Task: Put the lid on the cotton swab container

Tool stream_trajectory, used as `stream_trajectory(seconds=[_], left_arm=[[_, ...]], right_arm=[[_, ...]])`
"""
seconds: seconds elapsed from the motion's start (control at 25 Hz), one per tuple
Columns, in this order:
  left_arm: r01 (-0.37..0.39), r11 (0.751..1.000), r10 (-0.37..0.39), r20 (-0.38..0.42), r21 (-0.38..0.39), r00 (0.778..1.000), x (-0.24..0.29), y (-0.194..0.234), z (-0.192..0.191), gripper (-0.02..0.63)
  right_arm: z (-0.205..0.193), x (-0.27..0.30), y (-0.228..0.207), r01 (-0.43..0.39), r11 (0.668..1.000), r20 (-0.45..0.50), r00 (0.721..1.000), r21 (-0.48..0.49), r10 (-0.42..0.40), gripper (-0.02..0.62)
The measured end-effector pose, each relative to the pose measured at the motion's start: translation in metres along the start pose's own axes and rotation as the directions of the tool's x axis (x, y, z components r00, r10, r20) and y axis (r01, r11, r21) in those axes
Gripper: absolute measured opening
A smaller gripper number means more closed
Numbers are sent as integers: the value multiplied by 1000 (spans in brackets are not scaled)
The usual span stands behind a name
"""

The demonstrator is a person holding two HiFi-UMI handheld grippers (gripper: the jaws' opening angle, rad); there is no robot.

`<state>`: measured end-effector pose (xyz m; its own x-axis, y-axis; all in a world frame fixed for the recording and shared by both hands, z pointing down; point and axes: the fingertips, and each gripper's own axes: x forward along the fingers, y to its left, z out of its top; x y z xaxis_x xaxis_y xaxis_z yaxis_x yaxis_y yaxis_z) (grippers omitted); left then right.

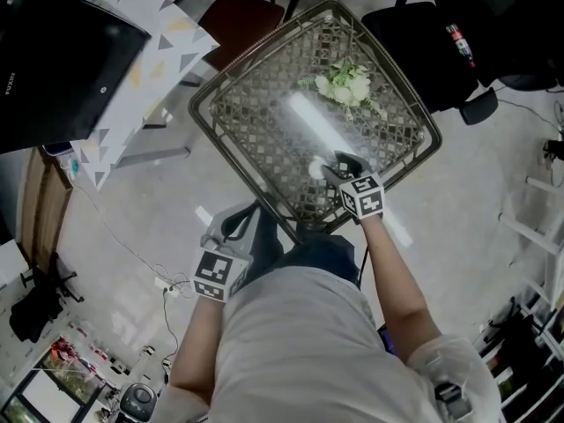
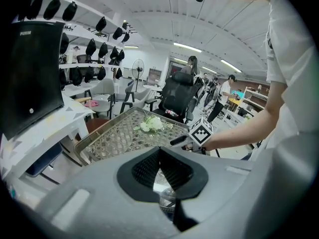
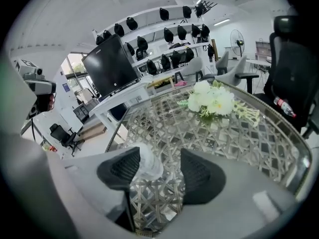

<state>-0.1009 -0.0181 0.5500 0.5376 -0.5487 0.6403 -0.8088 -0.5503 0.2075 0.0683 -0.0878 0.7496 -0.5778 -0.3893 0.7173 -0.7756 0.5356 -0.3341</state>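
Glass over woven rattan makes the bench (image 1: 264, 113) slick. The right gripper (image 3: 159, 176) has its jaws released around the small white translucent cotton swab container (image 3: 144, 164), which stands near the bench's near edge, close against one pad. A careless pull-back could tip or skate it. The left gripper (image 2: 159, 156), off the bench, looks clenched on the clear ridged lid (image 2: 167, 199); a skewed grip would seat it crooked.
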Motion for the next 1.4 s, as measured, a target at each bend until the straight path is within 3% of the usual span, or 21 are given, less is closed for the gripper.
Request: stream_trajectory(seconds=[0.16,0.36,0.8,1.4], left_arm=[[9,1000,-10,10,9,1000,0,-3,3,9],[26,999,-27,32,39,999,0,-3,13,9],[85,992,-93,83,88,992,3,-2,40,9],[223,953,-261,176,207,949,17,-28,116,9]], right_arm=[[1,-3,-1,13,1000,-7,1000,2,-13,261],[19,-18,5,16,999,52,998,31,-18,259],[70,-78,36,18,999,224,974,32,-24,50],[137,-201,59,141,990,418,897,29,-140,34]])
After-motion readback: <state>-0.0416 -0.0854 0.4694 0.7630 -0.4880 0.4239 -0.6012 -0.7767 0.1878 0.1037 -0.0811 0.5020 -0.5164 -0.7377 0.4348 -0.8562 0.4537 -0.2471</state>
